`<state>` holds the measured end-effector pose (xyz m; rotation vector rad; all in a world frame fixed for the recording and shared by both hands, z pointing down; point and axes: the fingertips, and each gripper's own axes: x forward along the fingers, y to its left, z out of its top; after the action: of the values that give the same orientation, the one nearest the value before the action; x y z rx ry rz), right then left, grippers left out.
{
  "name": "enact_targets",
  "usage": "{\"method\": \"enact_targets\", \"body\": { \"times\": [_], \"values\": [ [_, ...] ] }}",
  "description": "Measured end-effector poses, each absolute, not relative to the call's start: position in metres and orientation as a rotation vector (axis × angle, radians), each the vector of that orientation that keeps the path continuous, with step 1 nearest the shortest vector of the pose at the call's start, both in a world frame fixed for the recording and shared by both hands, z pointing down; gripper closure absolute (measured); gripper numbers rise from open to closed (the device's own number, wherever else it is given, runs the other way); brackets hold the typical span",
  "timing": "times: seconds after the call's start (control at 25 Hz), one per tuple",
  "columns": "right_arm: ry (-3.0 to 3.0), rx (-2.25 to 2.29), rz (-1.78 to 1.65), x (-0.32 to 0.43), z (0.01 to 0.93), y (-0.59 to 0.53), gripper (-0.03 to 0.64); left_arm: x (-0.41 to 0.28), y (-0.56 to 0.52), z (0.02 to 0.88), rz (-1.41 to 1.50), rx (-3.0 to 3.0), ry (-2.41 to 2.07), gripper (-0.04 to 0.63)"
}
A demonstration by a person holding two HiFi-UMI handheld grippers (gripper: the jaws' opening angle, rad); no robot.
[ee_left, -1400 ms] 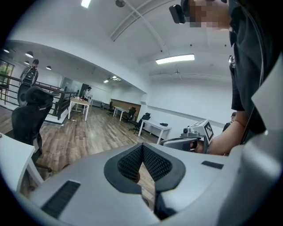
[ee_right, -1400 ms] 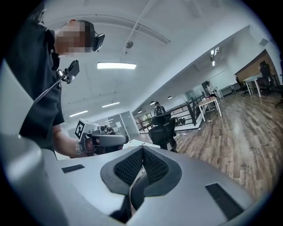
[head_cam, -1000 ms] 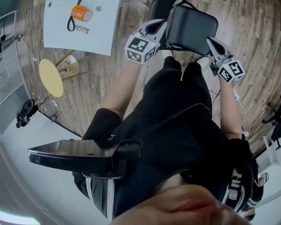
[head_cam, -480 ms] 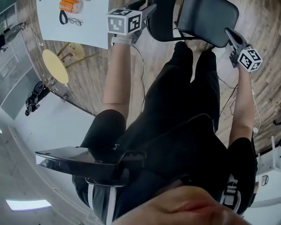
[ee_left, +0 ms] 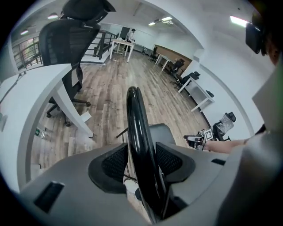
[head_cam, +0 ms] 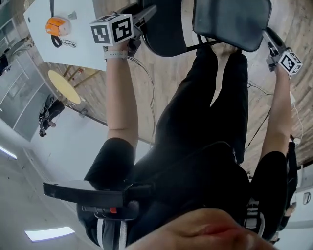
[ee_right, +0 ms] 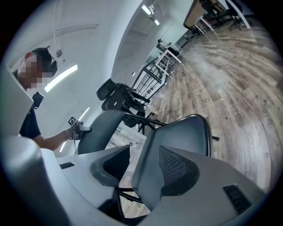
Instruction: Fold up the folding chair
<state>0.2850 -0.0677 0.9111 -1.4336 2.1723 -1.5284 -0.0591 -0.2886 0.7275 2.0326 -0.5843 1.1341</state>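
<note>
The black folding chair stands on the wood floor in front of the person's legs. Its rounded panel (head_cam: 164,29) is at the left and its squarer panel (head_cam: 232,22) at the right. My left gripper (head_cam: 145,13) reaches to the rounded panel. In the left gripper view its jaws are opening and the panel's glossy edge (ee_left: 138,132) runs between the pads with a gap. My right gripper (head_cam: 270,38) is at the squarer panel's right edge. Its jaws are opening too, with the grey panel (ee_right: 177,137) between them and clear of the left pad.
A white table (head_cam: 78,44) with an orange object (head_cam: 57,24) stands at the upper left, with a yellow round stool (head_cam: 66,87) below it. A black office chair (ee_left: 70,39) and a white desk (ee_left: 40,88) are beyond the chair. A cable (head_cam: 151,93) trails on the floor.
Both grippers have sunk with the chair, away from the camera. They were shut on the chair's panels one second ago; now both pairs of jaws have loosened.
</note>
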Motion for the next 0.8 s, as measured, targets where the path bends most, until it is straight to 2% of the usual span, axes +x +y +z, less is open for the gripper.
{"method": "enact_targets", "body": {
  "times": [0.4,0.8],
  "values": [
    [1.990,-1.354,-1.777,0.317,1.006,-0.030,0.328,-0.063,-0.288,0.729,1.280,2.012,-0.594,0.403],
    [1.942,-1.153,-2.003,0.314,1.066,-0.040,0.302,-0.060,-0.286,0.732,1.284,1.935,-0.592,0.476]
  ]
}}
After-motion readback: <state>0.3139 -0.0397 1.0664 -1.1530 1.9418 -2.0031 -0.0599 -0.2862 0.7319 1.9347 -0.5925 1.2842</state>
